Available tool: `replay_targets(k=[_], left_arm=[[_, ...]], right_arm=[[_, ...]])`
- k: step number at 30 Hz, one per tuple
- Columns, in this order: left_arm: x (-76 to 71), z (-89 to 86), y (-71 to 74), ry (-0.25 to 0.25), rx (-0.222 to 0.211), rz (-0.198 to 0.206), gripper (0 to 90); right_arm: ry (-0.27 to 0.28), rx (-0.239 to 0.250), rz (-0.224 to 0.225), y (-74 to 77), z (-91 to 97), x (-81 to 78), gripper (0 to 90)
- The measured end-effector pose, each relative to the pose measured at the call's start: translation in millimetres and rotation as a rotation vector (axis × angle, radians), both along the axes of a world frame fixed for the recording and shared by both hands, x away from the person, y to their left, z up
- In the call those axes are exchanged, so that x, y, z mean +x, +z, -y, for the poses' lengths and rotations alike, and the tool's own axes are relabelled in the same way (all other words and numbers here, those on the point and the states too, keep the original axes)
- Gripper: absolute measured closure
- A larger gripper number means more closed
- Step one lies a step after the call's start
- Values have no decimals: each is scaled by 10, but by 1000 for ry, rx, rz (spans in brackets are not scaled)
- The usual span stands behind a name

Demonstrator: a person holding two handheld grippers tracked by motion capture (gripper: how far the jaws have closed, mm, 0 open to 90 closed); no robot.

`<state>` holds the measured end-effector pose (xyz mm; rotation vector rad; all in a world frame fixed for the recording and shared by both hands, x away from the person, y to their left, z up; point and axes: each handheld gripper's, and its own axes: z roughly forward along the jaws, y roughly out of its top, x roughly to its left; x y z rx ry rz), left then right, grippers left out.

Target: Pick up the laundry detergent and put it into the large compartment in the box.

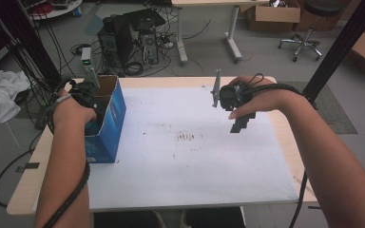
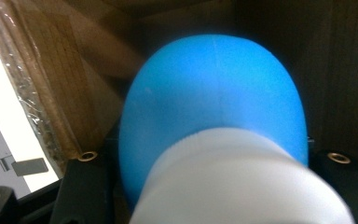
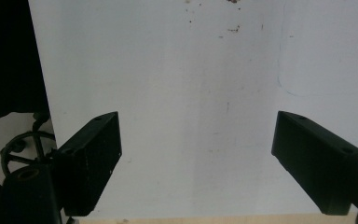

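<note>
An open blue cardboard box (image 1: 108, 121) stands on the left side of the white table mat (image 1: 195, 161). My left gripper (image 1: 95, 107) reaches down into it. In the left gripper view a rounded blue object (image 2: 214, 93) with a white ribbed part (image 2: 233, 186) sits close between the jaws, and the gripper is shut on it, with the box's brown inner walls (image 2: 51, 84) around it. My right gripper (image 1: 241, 124) hangs over the mat's far right part. Its jaws (image 3: 198, 154) stand wide apart with nothing between them.
Small brown stains (image 1: 185, 137) mark the middle of the mat. A white cloth (image 1: 0, 95) lies beyond the table's left edge. Computer towers (image 1: 123, 40) and cables sit on the floor behind. A black frame post (image 1: 342, 42) rises at the right.
</note>
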<state>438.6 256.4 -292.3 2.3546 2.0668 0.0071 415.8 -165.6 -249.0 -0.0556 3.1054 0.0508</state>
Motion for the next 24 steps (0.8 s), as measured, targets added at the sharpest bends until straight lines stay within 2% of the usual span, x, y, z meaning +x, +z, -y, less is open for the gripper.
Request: replay_targets(k=[4, 18, 24], left_arm=[[-6, 24, -3, 17, 7, 4, 400], [-10, 30, -2, 9, 11, 6, 399], [-23, 38, -1, 12, 17, 24, 383]], right_arm=[[-2, -3, 7, 2, -2, -7, 159], [-6, -4, 5, -8, 15, -4, 159], [-9, -6, 2, -21, 22, -6, 160]])
